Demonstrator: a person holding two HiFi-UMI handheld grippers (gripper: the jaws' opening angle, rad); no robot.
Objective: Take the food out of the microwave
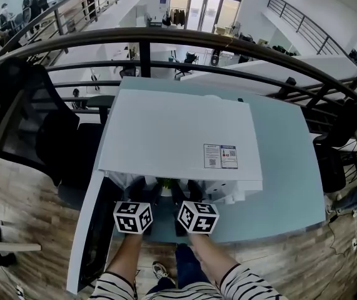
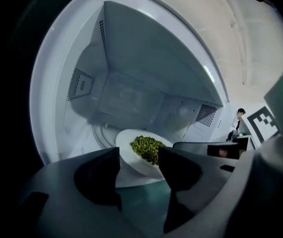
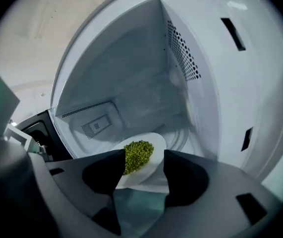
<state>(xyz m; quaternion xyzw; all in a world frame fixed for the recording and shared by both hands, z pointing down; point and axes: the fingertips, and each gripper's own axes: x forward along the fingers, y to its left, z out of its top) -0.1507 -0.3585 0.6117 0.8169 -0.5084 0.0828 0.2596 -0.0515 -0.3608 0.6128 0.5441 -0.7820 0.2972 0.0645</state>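
A white plate (image 2: 131, 155) heaped with green peas (image 2: 147, 148) lies on the floor of the open white microwave (image 1: 178, 136). In the head view a bit of green (image 1: 164, 183) shows under the oven's front edge, between the two grippers. My left gripper (image 2: 139, 171) is at the cavity mouth, jaws open, with the plate's near rim just beyond and between them. My right gripper (image 3: 143, 175) is open too. The plate (image 3: 148, 160) and peas (image 3: 139, 155) sit between its jaws, the plate's left part hidden behind one jaw. Neither gripper's pads press on the plate.
The microwave stands on a pale blue table (image 1: 291, 186), its dark door (image 1: 97, 236) swung open to the left. A black mesh chair (image 1: 28, 117) is at the left, a dark railing (image 1: 165, 39) behind the table. The person's striped sleeves (image 1: 241, 286) show below.
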